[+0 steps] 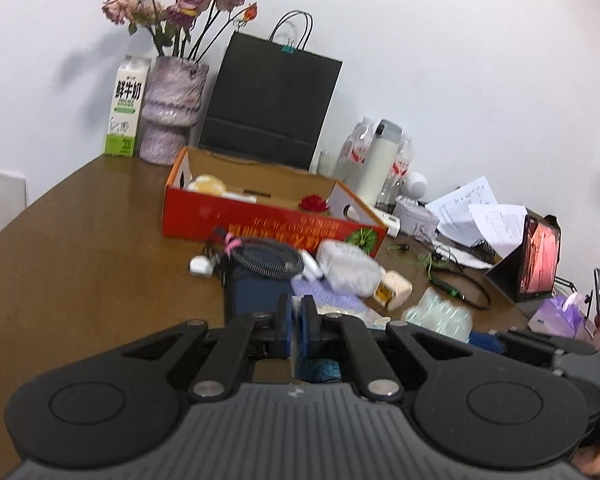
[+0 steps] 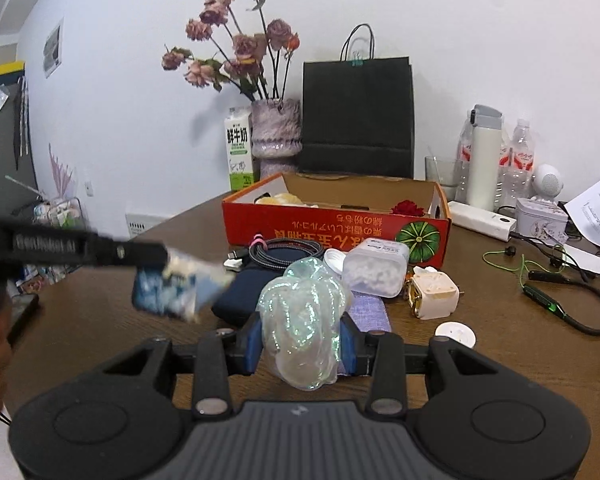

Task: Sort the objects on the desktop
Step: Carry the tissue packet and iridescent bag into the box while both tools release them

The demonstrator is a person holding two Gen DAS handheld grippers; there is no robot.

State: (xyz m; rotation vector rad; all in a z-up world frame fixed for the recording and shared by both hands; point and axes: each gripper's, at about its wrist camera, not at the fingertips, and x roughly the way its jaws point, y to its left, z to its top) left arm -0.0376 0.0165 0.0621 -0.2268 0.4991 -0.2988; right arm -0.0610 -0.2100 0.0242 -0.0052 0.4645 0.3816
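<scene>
Gripping an iridescent plastic bundle [image 2: 302, 320] above the bench [image 2: 500, 340], the right gripper [image 2: 300, 344] has its fingers clamped on it; the left gripper [image 2: 162, 264], fingers together, pinches a blurred blue-and-white packet [image 2: 172, 292]. The red box [image 2: 332, 228] holds little; most clutter awaits sorting.

One red cardboard box [image 2: 332, 226]. One black paper bag [image 2: 358, 116]. One milk carton [image 2: 239, 148]. One vase [image 2: 275, 130] of dried roses. Two clear plastic bottles [image 2: 521, 156]. One white flask [image 2: 483, 156]. One drinking glass [image 2: 440, 172]. One white charger plug [image 2: 434, 292]. One green-corded earphone set [image 2: 540, 280].
</scene>
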